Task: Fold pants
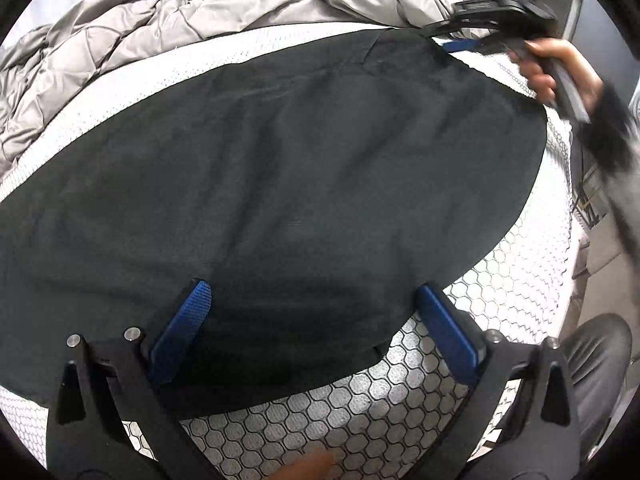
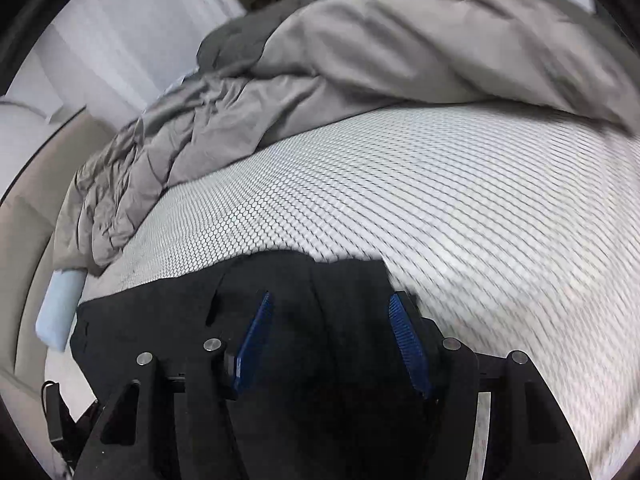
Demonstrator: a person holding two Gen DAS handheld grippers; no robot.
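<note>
Two grippers are seen above black pants spread flat on a honeycomb-patterned mattress. The left gripper is held wide open, nothing gripped. The right gripper, at 1 o'clock, is also spread open. A grey quilt is piled at 12 o'clock.

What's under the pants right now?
The pants lie flat on the hex-patterned mattress, which shows around their edges. A grey duvet is bunched behind them. Anything directly beneath the fabric is covered and can't be seen.
</note>
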